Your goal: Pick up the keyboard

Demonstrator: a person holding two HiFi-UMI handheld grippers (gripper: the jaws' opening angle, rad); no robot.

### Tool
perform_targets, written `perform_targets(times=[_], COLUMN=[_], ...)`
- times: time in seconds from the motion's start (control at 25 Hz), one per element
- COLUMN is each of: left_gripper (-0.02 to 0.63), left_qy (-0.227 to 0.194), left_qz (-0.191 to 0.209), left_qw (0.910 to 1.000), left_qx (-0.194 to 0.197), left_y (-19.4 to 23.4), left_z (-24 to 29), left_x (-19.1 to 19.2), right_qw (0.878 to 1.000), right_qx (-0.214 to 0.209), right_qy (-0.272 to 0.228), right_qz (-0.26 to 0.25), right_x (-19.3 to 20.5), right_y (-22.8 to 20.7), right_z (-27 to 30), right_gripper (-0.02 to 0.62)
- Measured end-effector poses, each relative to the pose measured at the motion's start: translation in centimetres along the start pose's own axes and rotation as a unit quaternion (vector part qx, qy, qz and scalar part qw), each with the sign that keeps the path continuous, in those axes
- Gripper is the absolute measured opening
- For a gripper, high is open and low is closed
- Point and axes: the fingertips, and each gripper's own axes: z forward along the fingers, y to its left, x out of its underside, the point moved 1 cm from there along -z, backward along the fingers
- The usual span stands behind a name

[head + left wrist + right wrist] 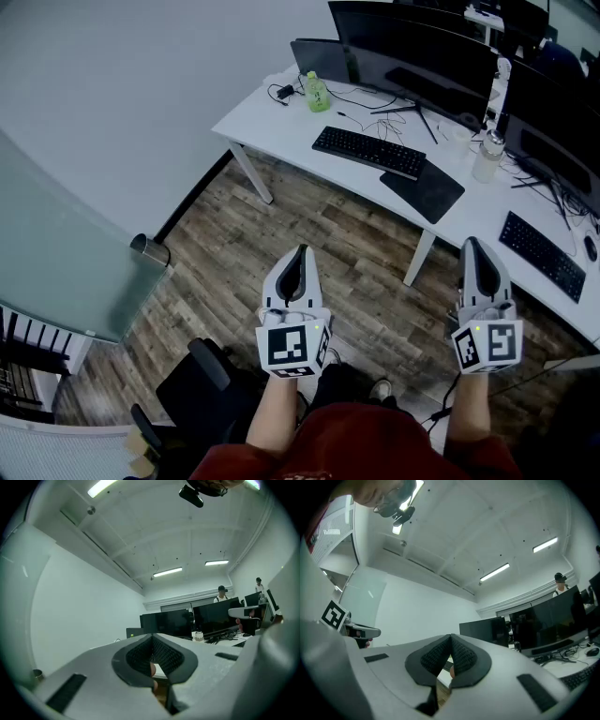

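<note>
A black keyboard (368,151) lies on the white desk (272,117), in front of a wide dark monitor (412,52). A second black keyboard (543,255) lies on the desk further right. Both grippers are held over the wooden floor, well short of the desk and pointing toward it. My left gripper (300,253) is shut with nothing in it, and its dark pads (161,653) meet. My right gripper (471,246) is also shut and empty, its pads (459,656) pressed together.
A green bottle (318,93), a black mouse pad (423,190) and a clear bottle (487,155) stand on the desk among cables. A black office chair (202,384) is at my lower left. A metal bin (150,249) stands by a glass partition (66,253). Two people (221,592) stand behind the monitors.
</note>
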Motion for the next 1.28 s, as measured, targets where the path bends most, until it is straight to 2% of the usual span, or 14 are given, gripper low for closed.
perform_targets(times=[0.28,0.6,0.96,1.28], left_gripper=[0.006,0.006,0.006,0.006], left_qy=[-0.007,-0.010,-0.004,0.001], left_qz=[0.002,0.006,-0.010,-0.027], left_qw=[0.9999,0.9998,0.9998,0.9995], left_qx=[-0.011,-0.018,-0.016,-0.017], left_y=[-1.5,-1.5,2.0,8.0], left_z=[-1.9,-1.1,2.6,7.8], left_x=[-1.4,-1.2,0.6,1.5], right_qw=[1.000,1.000,0.999,0.999], right_qx=[-0.013,-0.018,-0.029,-0.030], right_qy=[-0.005,-0.006,0.008,0.024], right_qz=[-0.003,-0.003,-0.016,-0.031], right_x=[-1.0,-0.9,0.8,2.2], right_y=[-0.6,-0.9,1.1,3.5], right_z=[-2.0,-1.0,3.8,11.2], right_gripper=[-0.002,-0.003,-0.003,-0.003])
